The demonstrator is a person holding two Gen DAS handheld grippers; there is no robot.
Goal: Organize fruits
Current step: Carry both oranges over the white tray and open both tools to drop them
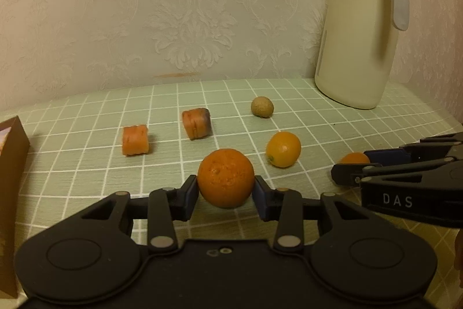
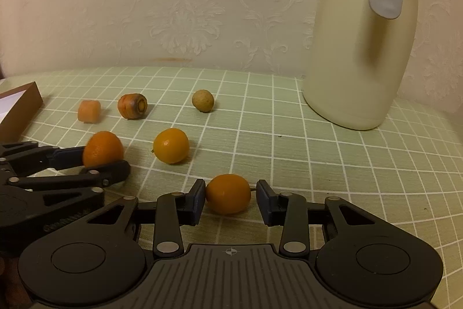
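On the green checked tablecloth (image 1: pixel 86 164), fruit and carrot bits are being sorted with both tools at once. The big orange (image 1: pixel 226 178) is being clamped by the left gripper (image 1: pixel 226 187), both blue pads pressed right against its sides. Off to the right, a small kumquat (image 2: pixel 228 194) is being framed by the right gripper (image 2: pixel 231 197): the left pad is touching it, but a thin gap is being left at the right pad, so it's not properly squeezed. A second kumquat (image 1: pixel 283 149) is being left alone just behind, with a brownish round fruit (image 1: pixel 262 107) further back. Two carrot chunks (image 1: pixel 135 140) are being left near a brown box (image 1: pixel 11 164), and a cream thermos jug (image 1: pixel 358 31) is being kept by the wall.
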